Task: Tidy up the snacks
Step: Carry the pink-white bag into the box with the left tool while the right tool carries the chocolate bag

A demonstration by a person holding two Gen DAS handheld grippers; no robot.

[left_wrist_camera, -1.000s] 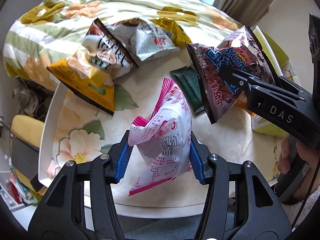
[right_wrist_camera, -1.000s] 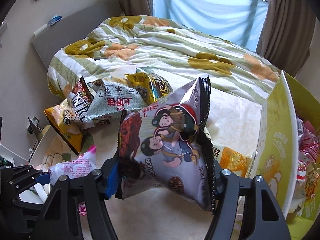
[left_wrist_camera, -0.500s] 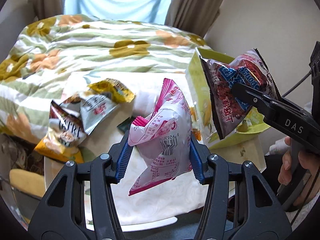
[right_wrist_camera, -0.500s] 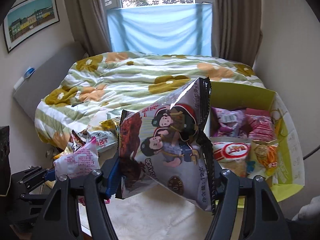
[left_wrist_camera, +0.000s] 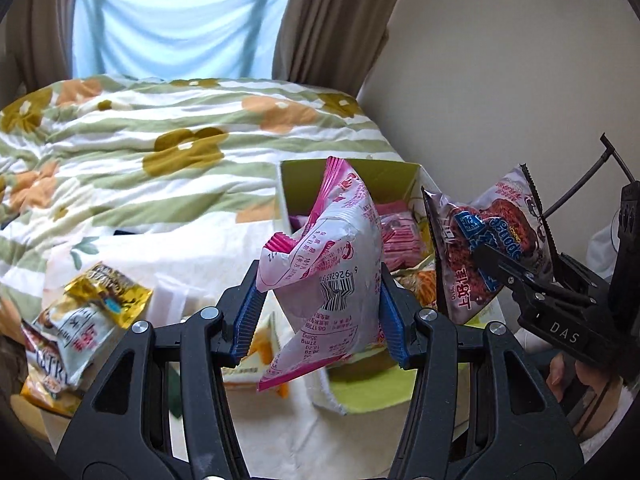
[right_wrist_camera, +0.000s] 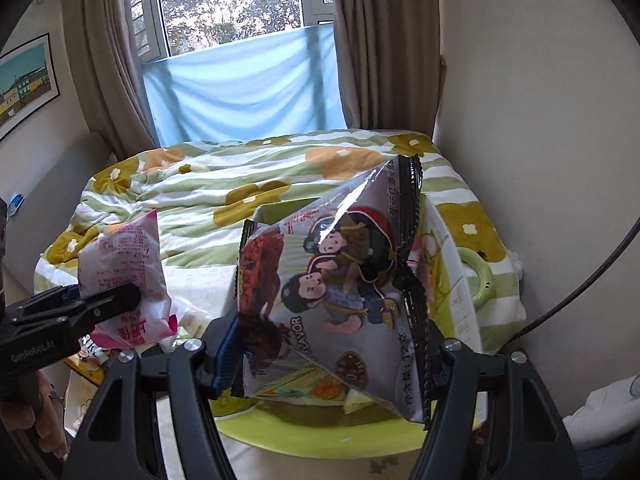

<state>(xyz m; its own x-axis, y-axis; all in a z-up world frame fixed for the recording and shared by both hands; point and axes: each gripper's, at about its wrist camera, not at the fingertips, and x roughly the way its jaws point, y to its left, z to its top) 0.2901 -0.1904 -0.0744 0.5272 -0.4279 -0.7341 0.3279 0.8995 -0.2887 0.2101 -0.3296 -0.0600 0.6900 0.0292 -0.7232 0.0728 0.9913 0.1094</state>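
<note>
Above the green box (left_wrist_camera: 360, 176), each gripper pinches a puffy, crinkled snack bag.

Your left tongs (left_wrist_camera: 318, 312) are matt black plastic with ribbed blue pads (left_wrist_camera: 390, 320) and bright metal screws, and they pinch a crinkly pink-and-white film bag (left_wrist_camera: 328, 276). Your right tongs (right_wrist_camera: 324, 354) pinch a glossy foil bag (right_wrist_camera: 332, 300). The box (left_wrist_camera: 396, 178) looks like smooth card, and the quilt (left_wrist_camera: 160, 152) like soft cloth.
</note>
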